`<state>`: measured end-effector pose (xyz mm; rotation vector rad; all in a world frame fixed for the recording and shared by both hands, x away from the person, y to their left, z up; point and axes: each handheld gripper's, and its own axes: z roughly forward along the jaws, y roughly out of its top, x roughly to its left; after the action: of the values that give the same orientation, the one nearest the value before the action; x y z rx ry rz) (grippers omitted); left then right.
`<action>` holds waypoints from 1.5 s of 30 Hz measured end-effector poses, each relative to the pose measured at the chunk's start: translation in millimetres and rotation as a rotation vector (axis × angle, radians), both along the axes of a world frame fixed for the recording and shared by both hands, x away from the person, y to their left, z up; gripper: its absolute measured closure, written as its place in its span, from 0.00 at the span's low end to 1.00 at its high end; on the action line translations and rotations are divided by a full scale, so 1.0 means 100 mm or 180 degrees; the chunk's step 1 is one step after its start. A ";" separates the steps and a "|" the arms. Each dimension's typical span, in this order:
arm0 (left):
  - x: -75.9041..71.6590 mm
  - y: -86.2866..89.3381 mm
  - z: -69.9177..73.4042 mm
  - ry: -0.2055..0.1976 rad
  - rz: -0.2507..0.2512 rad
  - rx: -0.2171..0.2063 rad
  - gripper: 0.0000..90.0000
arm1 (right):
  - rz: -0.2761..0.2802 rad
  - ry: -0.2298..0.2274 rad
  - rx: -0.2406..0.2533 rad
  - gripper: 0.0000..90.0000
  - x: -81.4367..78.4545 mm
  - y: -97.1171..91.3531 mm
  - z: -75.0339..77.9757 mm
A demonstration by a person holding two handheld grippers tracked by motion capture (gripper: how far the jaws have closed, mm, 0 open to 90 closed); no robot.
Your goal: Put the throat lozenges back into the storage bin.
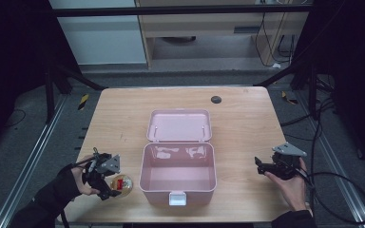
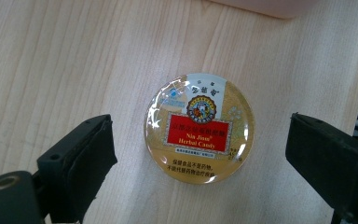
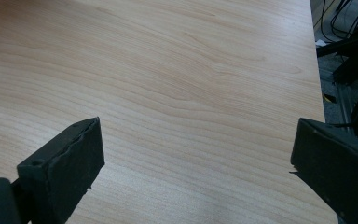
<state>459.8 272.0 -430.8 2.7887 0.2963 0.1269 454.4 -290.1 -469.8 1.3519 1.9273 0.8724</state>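
High view: both grippers spread above a pale wooden table

The left gripper (image 1: 110, 185) hovers released, its jaws straddling a round candy tin (image 2: 199, 128) that lies flat on the wood without touching either. Just beside it stands a pink box (image 1: 178, 171), lid thrown back. The right gripper (image 1: 266, 167) gapes over bare table (image 3: 191, 93) near the right edge. Beyond lie dark metal frames, floor cables and a light cabinet.

Overhead light brightens the pale wooden table (image 1: 123, 118) amid dark surroundings; glare streaks the round glossy candy tin (image 2: 199, 127).
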 end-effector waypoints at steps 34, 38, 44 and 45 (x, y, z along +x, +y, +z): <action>0.09 -0.12 -0.37 0.0192 -0.0079 0.0293 0.13 | 0.0064 0.0064 -0.0048 0.03 0.02 0.03 -0.04; 0.11 -0.13 -0.38 0.0198 -0.0067 0.0302 0.14 | 0.0065 0.0064 -0.0051 0.03 0.02 0.03 -0.04; 0.10 -0.14 -0.38 0.0218 -0.0083 0.0322 0.21 | 0.0068 0.0060 -0.0047 0.03 0.02 0.03 -0.04; 0.10 -0.15 -0.38 0.0213 -0.0088 0.0325 0.21 | 0.0068 0.0060 -0.0047 0.03 0.02 0.03 -0.04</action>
<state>470.0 257.5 -469.3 2.9013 0.2747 0.0432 456.4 -287.0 -473.5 1.3378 1.9621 0.8568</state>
